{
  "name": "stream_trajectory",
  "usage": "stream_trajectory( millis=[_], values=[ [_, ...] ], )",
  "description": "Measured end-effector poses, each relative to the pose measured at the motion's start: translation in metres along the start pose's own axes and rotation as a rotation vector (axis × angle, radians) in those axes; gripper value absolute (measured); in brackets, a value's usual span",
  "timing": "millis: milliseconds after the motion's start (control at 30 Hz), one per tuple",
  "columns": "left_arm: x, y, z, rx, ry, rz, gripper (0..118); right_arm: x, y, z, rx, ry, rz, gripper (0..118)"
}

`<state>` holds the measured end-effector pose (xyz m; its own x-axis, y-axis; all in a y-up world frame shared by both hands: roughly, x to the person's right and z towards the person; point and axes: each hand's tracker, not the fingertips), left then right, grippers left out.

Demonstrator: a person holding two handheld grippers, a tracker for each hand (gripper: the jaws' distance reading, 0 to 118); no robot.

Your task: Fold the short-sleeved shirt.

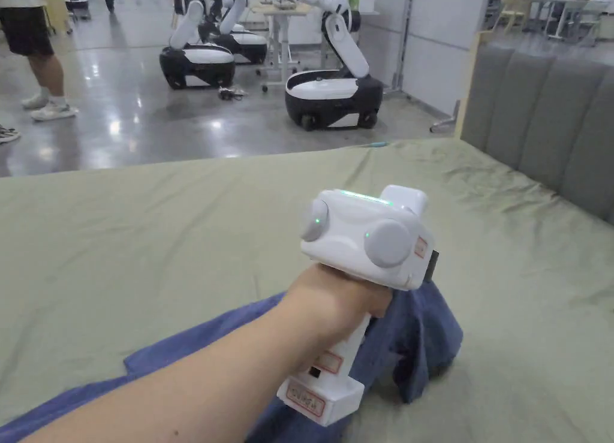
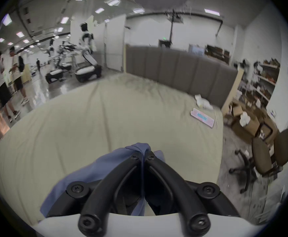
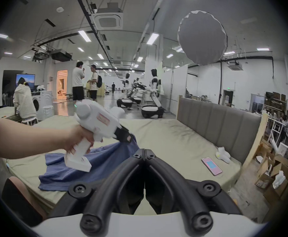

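Blue short-sleeved shirt bunched and partly lifted off the olive-green bed, rest of the cloth trailing flat toward the near edge. Left gripper clamped on a fold of that shirt, jaws pressed together with blue fabric poking up between the tips and hanging down behind them. Same gripper seen from the head view as a white body gripped by the left hand, raised over the bed with cloth draped under its front end. Right gripper held above the near edge of the bed, jaws brought tip to tip with nothing between them, apart from the shirt. Pink phone lying flat on the far right of the bed, near a small white object by the grey padded headboard. Wheeled white-and-black robots parked on the shiny floor beyond the bed, people standing farther off.
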<state>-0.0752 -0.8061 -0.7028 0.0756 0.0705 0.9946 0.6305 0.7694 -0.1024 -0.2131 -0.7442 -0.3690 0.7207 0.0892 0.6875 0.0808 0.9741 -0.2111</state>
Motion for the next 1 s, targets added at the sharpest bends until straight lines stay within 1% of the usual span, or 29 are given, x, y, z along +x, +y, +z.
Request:
stream_trajectory(
  millis=[100, 200, 233, 267, 300, 333, 367, 467, 533, 600, 633, 667, 700, 733, 767, 800, 833, 867, 900, 967, 1000],
  values=[
    [0.01, -0.03, -0.056, -0.127, 0.019, 0.015, 0, 0.009, -0.007, -0.001, -0.018, -0.017, -0.002, 1],
    [0.008, -0.054, -0.081, -0.173, 0.016, 0.081, 0, 0.012, -0.012, -0.006, -0.039, -0.021, 0.004, 1],
    [0.008, -0.062, -0.076, -0.174, 0.028, 0.075, 5, 0.012, -0.013, -0.008, -0.045, -0.019, 0.004, 1],
    [0.007, -0.07, -0.075, -0.173, 0.108, 0.054, 32, 0.012, -0.014, -0.01, -0.048, -0.016, 0.002, 1],
    [0.004, -0.077, -0.071, -0.159, 0.164, 0.044, 67, 0.01, -0.014, -0.013, -0.05, -0.01, -0.002, 1],
    [-0.006, -0.083, -0.063, -0.153, 0.14, 0.058, 99, 0.008, -0.015, -0.016, -0.049, -0.002, -0.006, 1],
    [-0.018, -0.088, -0.049, -0.12, 0.109, 0.106, 111, 0.006, -0.014, -0.018, -0.047, 0.006, -0.011, 1],
    [-0.056, -0.098, 0.02, 0.029, 0.125, 0.215, 111, -0.003, -0.012, -0.028, -0.039, 0.047, -0.016, 1],
    [-0.086, -0.106, 0.076, 0.088, 0.144, 0.24, 111, -0.01, -0.01, -0.036, -0.038, 0.079, -0.023, 1],
    [-0.111, -0.126, 0.146, 0.158, 0.183, 0.293, 109, -0.021, -0.007, -0.043, -0.039, 0.116, -0.031, 1],
    [-0.119, -0.136, 0.178, 0.177, 0.207, 0.314, 105, -0.027, -0.005, -0.047, -0.037, 0.141, -0.032, 1],
    [-0.128, -0.151, 0.213, 0.201, 0.251, 0.339, 94, -0.035, -0.004, -0.051, -0.036, 0.165, -0.028, 1],
    [-0.135, -0.167, 0.246, 0.23, 0.292, 0.362, 94, -0.041, -0.003, -0.055, -0.035, 0.18, -0.019, 1],
    [-0.139, -0.183, 0.274, 0.261, 0.339, 0.375, 89, -0.048, -0.003, -0.058, -0.032, 0.193, -0.011, 1],
    [-0.14, -0.2, 0.303, 0.272, 0.424, 0.387, 80, -0.057, -0.002, -0.061, -0.029, 0.211, -0.005, 1],
    [-0.14, -0.22, 0.329, 0.28, 0.509, 0.408, 63, -0.065, 0.0, -0.064, -0.027, 0.232, -0.004, 1],
    [-0.14, -0.236, 0.348, 0.284, 0.564, 0.427, 44, -0.073, 0.001, -0.066, -0.025, 0.248, -0.005, 1],
    [-0.139, -0.253, 0.367, 0.272, 0.603, 0.43, 17, -0.081, 0.002, -0.068, -0.023, 0.268, -0.006, 1],
    [-0.134, -0.27, 0.381, 0.256, 0.637, 0.437, 0, -0.089, 0.002, -0.069, -0.019, 0.289, -0.004, 1],
    [-0.124, -0.302, 0.41, 0.264, 0.685, 0.461, 0, -0.105, 0.003, -0.071, -0.015, 0.314, 0.008, 1],
    [-0.118, -0.318, 0.421, 0.263, 0.67, 0.47, 0, -0.112, 0.003, -0.072, -0.014, 0.325, 0.009, 1]
  ],
)
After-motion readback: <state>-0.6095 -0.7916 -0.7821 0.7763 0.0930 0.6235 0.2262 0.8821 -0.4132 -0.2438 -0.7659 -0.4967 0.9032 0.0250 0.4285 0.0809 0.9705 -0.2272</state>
